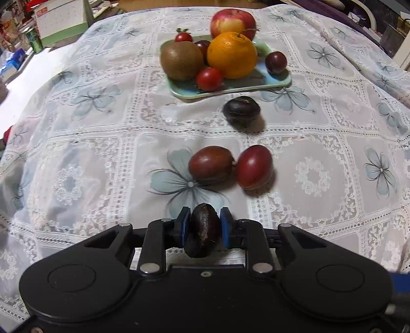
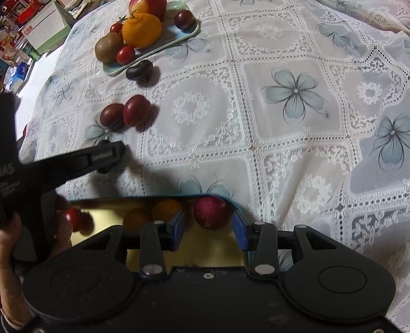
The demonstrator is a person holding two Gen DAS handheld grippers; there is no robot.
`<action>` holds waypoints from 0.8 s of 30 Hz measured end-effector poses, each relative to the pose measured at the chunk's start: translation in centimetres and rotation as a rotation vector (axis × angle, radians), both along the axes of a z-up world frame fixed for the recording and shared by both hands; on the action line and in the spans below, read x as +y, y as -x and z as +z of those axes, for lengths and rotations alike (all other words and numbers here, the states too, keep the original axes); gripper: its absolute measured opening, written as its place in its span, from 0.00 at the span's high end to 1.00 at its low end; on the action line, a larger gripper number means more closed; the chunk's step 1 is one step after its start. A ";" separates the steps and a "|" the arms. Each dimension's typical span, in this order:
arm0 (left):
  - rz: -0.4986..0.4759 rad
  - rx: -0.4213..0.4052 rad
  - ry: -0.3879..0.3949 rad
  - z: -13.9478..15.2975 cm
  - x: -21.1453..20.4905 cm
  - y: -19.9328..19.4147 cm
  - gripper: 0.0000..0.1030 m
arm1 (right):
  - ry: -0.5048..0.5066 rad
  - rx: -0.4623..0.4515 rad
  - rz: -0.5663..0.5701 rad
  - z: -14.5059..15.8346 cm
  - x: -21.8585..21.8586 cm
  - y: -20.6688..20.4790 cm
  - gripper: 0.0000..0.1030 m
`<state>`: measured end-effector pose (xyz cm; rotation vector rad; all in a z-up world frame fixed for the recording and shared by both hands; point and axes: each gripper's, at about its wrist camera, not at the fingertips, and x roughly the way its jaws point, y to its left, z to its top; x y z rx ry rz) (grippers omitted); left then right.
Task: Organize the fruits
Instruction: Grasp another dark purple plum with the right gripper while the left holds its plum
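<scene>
My left gripper [image 1: 205,225] is shut on a dark plum [image 1: 203,231], held above the lace cloth. Ahead of it lie two reddish plums [image 1: 211,164] [image 1: 254,166] side by side and a black plum [image 1: 241,110] beside a green tray [image 1: 276,82]. The tray holds a kiwi [image 1: 181,60], an orange [image 1: 232,55], an apple [image 1: 232,21], cherry tomatoes [image 1: 209,79] and a dark plum [image 1: 275,62]. My right gripper [image 2: 208,225] is open over a yellow tray [image 2: 217,246] with a red fruit [image 2: 211,212] just beyond the fingertips, two orange fruits [image 2: 153,212] and a tomato [image 2: 74,217].
The left gripper [image 2: 107,153] shows in the right wrist view at left, held by a hand [image 2: 7,243]. Boxes and clutter [image 1: 59,23] stand beyond the table's far left edge. The floral lace tablecloth [image 2: 294,92] covers the table.
</scene>
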<state>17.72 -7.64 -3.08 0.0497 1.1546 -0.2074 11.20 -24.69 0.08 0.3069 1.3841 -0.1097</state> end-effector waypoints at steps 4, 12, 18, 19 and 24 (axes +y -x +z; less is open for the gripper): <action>0.011 -0.013 -0.020 0.8 0.8 0.4 0.69 | 0.009 -0.018 -0.023 -0.1 -0.3 -1.2 0.58; 0.039 -0.032 -0.038 2.5 3.0 0.8 0.69 | 0.020 -0.039 -0.024 -0.6 0.7 -6.5 0.58; 0.062 -0.037 -0.036 3.3 4.9 1.0 0.69 | 0.021 -0.054 0.014 -0.6 2.4 -10.7 0.58; 0.068 -0.038 -0.037 3.4 5.2 1.1 0.69 | 0.012 -0.059 0.015 -0.6 2.8 -11.4 0.58; 0.095 -0.050 -0.031 3.9 7.2 1.6 0.69 | -0.009 -0.092 0.028 -0.3 4.1 -14.6 0.58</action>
